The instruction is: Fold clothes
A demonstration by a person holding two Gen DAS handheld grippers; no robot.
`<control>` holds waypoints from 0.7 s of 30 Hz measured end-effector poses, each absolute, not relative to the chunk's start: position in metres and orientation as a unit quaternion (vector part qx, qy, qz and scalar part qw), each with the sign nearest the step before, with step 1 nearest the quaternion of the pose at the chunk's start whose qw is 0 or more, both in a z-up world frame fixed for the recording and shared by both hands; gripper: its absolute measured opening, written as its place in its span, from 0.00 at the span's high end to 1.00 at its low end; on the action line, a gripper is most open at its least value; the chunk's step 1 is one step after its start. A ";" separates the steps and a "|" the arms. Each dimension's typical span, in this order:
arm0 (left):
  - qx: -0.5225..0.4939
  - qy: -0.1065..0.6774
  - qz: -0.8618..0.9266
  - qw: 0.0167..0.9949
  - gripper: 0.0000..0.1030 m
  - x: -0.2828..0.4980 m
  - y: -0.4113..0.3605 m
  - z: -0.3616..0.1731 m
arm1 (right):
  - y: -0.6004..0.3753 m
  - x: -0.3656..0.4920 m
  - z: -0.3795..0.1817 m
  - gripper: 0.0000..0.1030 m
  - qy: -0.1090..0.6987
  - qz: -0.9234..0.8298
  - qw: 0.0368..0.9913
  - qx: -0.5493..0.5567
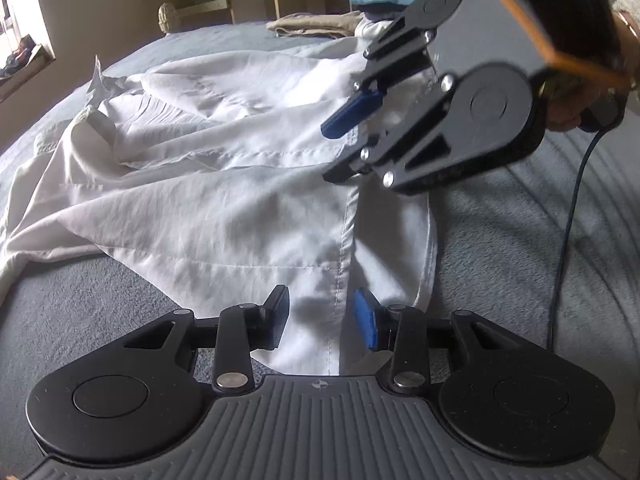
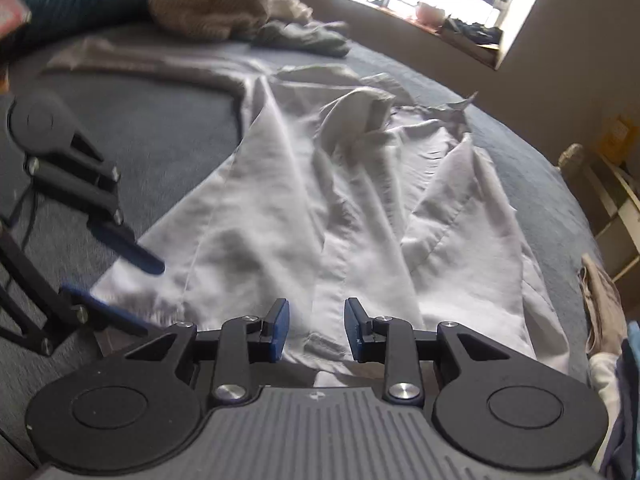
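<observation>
Two grippers over white shirt (image 1: 224, 200), spread crumpled on grey bedspread (image 1: 520, 240). Left gripper (image 1: 322, 320) fingers apart, straddling front placket, gripping nothing. Right gripper (image 2: 316, 330) fingers apart above hem, empty. Risk: pinching single layer only, fold dragging wrinkles, placket skewing.

Both wrist views low, close over the white shirt (image 1: 224, 200), facing roughly opposite ways, sharing it
</observation>
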State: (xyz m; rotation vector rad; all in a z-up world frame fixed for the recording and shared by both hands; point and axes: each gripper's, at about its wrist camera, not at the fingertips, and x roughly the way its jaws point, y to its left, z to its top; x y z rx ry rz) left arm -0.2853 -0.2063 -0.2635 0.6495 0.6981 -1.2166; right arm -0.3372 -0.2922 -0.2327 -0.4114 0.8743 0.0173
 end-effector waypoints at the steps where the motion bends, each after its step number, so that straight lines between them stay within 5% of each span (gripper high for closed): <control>1: 0.291 0.320 -0.546 0.718 0.64 -0.284 -0.207 -0.265 | -0.293 -0.337 -0.239 0.70 0.424 0.000 0.882 -0.204; 7: 0.285 0.319 -0.543 0.723 0.66 -0.284 -0.204 -0.266 | -0.317 -0.338 -0.239 0.96 0.424 -0.040 0.894 -0.136; 21: 0.315 0.281 -0.530 0.735 0.64 -0.293 -0.231 -0.267 | -0.415 -0.353 -0.194 0.99 0.343 -0.100 0.892 0.276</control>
